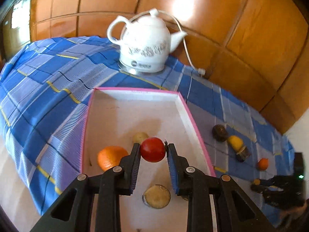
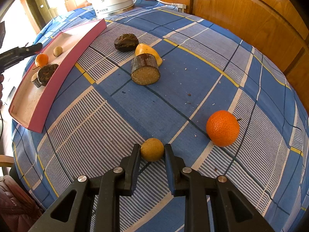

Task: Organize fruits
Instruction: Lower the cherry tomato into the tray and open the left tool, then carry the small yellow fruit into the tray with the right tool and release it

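My left gripper (image 1: 153, 150) is shut on a red round fruit (image 1: 152, 149) and holds it above the pink-rimmed tray (image 1: 135, 92). In the tray lie an orange (image 1: 111, 157), a small tan fruit (image 1: 140, 137) and a cut brown piece (image 1: 156, 196). My right gripper (image 2: 152, 150) is shut on a small yellow-brown fruit (image 2: 152, 149) at the level of the tablecloth. An orange (image 2: 222, 128) lies to its right. A dark brown fruit (image 2: 126, 42), a yellow piece (image 2: 147, 51) and a cut brown cylinder (image 2: 145, 69) lie farther ahead.
A white electric kettle (image 1: 145, 44) with its cord stands behind the tray on the blue checked tablecloth (image 2: 193, 77). Wooden cabinet doors (image 1: 241, 29) close the back and right. The tray (image 2: 58, 65) lies at the table's left side in the right wrist view.
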